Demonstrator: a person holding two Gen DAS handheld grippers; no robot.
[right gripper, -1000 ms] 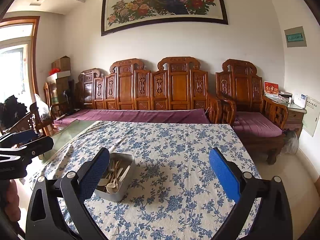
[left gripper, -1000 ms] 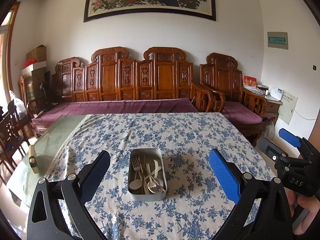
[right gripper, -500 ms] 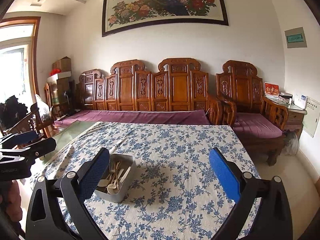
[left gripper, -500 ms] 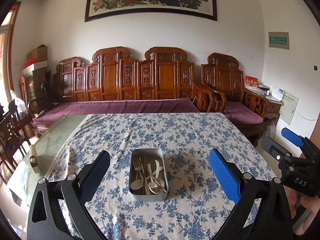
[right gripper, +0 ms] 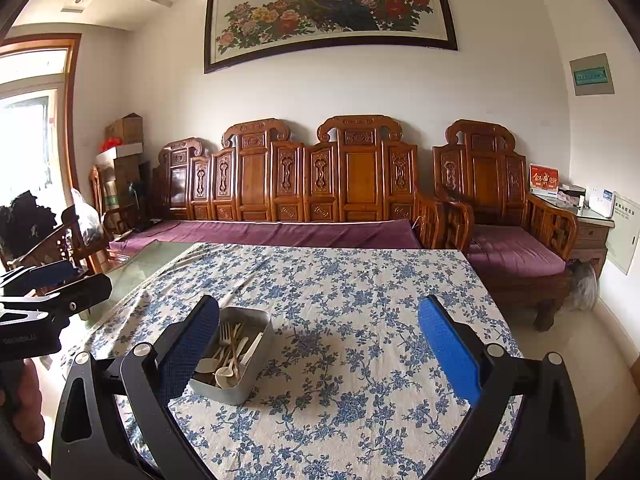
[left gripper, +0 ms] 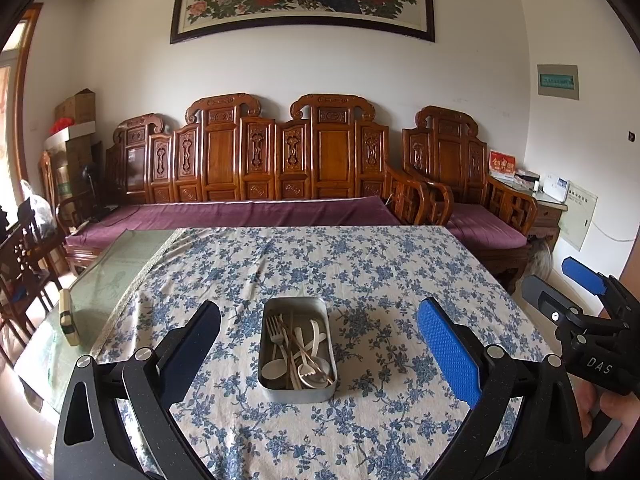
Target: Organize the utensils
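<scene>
A rectangular metal tin [left gripper: 298, 394] stands on the floral tablecloth, holding a fork [left gripper: 275, 332], spoons [left gripper: 273, 369] and other pale utensils. My left gripper [left gripper: 319, 346] is open and empty, held above the table with the tin between its fingers' lines. In the right wrist view the tin [right gripper: 240, 390] sits beside the left finger of my right gripper [right gripper: 319, 346], which is open and empty. Each gripper shows at the edge of the other's view: the right one [left gripper: 576, 292] and the left one [right gripper: 48, 288].
The blue-flowered tablecloth [left gripper: 360, 272] covers most of a glass-topped table [left gripper: 116, 264]. A small pale object [left gripper: 67, 316] lies on the bare glass at the left. A carved wooden sofa [left gripper: 280, 160] with purple cushions stands behind the table.
Both views have shifted only slightly; the tin and utensils stay put. Both grippers remain open.
</scene>
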